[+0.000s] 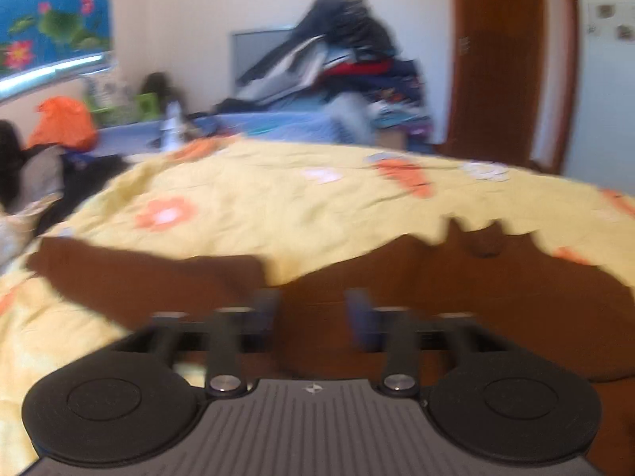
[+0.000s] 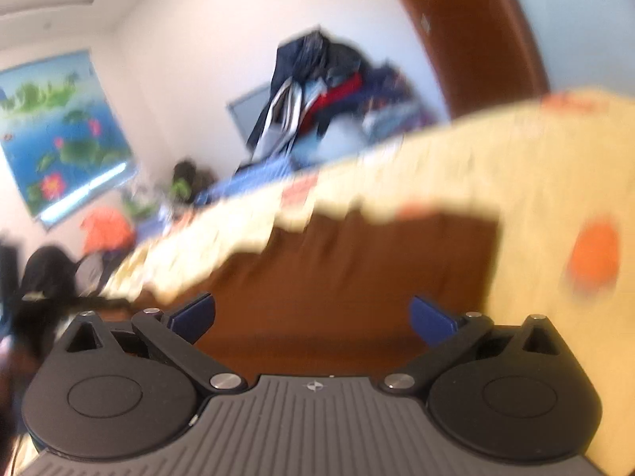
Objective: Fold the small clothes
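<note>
Brown garment (image 1: 456, 289) lies spread on the bed, over a yellow bedspread (image 1: 278, 198) printed with orange and white flowers; one sleeve (image 1: 131, 273) extends to the left in the left wrist view. Both views are motion-blurred.

Left gripper (image 1: 313, 313): low over the garment, jaws apart with a moderate gap, brown cloth visible between them; contact with the cloth cannot be judged.

Right gripper (image 2: 311, 319): jaws wide apart, blue pads (image 2: 430, 319) clear, nothing between them but the garment (image 2: 357, 277) beyond. View is tilted.

Beyond the bed: a heap of dark clothes (image 1: 341, 55) against the white wall, an orange bag (image 1: 63, 123) at left, a lotus poster (image 1: 51, 12), a wooden door (image 1: 500, 59) at right.
</note>
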{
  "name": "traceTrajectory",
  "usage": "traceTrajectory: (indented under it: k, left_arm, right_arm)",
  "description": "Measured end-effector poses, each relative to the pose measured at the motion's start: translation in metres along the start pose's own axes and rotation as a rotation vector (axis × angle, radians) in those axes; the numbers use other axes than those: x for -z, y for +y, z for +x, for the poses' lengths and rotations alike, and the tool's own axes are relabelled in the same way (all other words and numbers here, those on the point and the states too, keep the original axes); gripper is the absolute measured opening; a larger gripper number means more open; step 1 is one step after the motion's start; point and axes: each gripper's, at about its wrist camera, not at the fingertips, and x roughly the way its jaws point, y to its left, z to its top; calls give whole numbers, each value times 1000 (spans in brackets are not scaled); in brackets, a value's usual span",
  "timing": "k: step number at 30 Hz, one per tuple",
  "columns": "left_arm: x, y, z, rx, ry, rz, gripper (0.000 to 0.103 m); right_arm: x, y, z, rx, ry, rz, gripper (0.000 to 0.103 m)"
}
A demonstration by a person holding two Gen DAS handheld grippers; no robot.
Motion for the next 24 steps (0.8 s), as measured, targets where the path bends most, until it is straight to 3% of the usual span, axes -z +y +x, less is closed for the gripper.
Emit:
traceTrajectory:
  k: [1, 3, 8, 10, 12, 16, 20, 24]
  left_arm:
    - [1, -11, 4, 34, -3, 16, 93]
    - [8, -34, 19, 81, -5, 58, 93]
    - [27, -54, 78, 81, 188, 94, 94]
    - [34, -41, 78, 113, 147, 87, 94]
    - [36, -33, 77, 121, 131, 118, 94]
    - [29, -19, 74, 105, 123, 88, 93]
    - [19, 39, 33, 122, -10, -69, 94]
    - [8, 141, 27, 34, -35, -294, 95]
  right_arm:
    - [-11, 0, 15, 40, 26, -36, 103]
    - [-21, 1, 54, 126, 103, -127, 103]
    - [-13, -15, 123, 243, 301, -225, 103]
    - [5, -20, 120, 243, 273, -310, 103]
    - [8, -26, 112, 210, 250, -277, 103]
    - [11, -21, 116, 234, 253, -308, 103]
    - [10, -23, 113, 229, 245, -302, 103]
    - [5, -26, 114, 232, 243, -303, 103]
